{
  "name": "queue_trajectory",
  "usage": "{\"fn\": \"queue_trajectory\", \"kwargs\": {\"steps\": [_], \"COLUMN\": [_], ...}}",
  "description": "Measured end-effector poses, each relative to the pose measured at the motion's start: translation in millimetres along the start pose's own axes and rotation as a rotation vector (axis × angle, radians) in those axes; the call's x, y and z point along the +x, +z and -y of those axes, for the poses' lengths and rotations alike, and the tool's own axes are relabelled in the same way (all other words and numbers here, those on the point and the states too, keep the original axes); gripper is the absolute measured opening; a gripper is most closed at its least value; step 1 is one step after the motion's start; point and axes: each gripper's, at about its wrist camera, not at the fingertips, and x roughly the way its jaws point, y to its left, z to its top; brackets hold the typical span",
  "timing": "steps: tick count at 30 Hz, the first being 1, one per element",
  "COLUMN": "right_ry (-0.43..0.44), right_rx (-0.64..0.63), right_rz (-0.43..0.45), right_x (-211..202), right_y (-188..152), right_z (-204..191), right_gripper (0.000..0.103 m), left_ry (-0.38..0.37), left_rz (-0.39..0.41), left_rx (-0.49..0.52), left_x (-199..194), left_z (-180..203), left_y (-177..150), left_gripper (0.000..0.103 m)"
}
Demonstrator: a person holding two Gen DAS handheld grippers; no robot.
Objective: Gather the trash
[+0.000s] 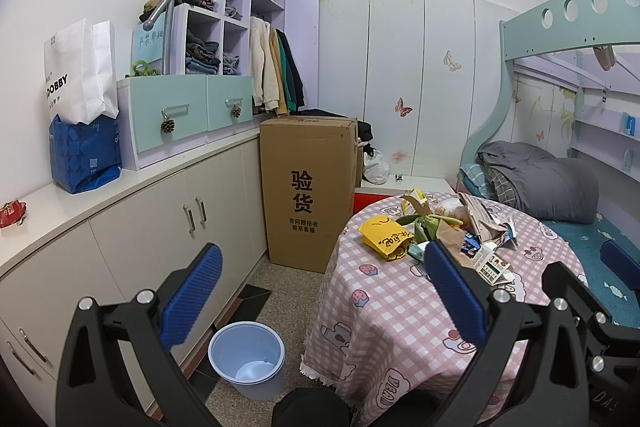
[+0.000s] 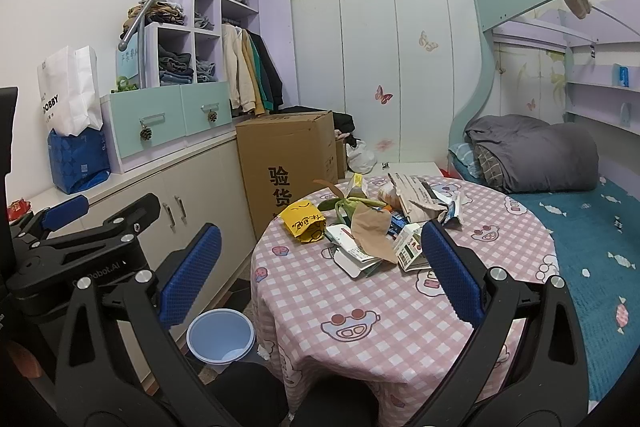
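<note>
A pile of trash (image 2: 376,227) lies on the round table (image 2: 384,315) with its pink checked cloth: a yellow bag (image 2: 303,223), brown paper (image 2: 372,231), torn cardboard, small cartons and green leaves. In the left wrist view the same trash pile (image 1: 444,231) sits at the table's far side, with the yellow bag (image 1: 385,238) to its left. A pale blue bin (image 1: 247,359) stands on the floor left of the table (image 1: 384,307); the bin (image 2: 221,335) holds nothing but a liner. My left gripper (image 1: 324,291) is open, held short of the table. My right gripper (image 2: 320,275) is open above the table's near edge.
A tall cardboard box (image 1: 308,191) stands behind the table beside low white cabinets (image 1: 132,239). A bunk bed (image 2: 580,211) with a grey duvet runs along the right. Bags (image 1: 80,131) and drawers sit on the cabinet top. The left gripper's body (image 2: 80,239) shows at the left of the right wrist view.
</note>
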Motion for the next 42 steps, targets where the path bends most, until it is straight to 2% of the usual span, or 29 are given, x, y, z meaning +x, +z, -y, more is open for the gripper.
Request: {"fn": "queue_trajectory", "kwargs": {"steps": [42], "right_ry": [0.003], "right_rx": [0.005], "right_rz": [-0.012], "right_x": [-0.1], "right_y": [-5.6], "right_z": [-4.5], "right_gripper": [0.097], "left_ry": [0.002], "left_rz": [-0.004], "left_rx": [0.002], "left_x": [-0.1], "left_z": [0.4], "left_y": [0.2], "left_gripper": [0.099]}}
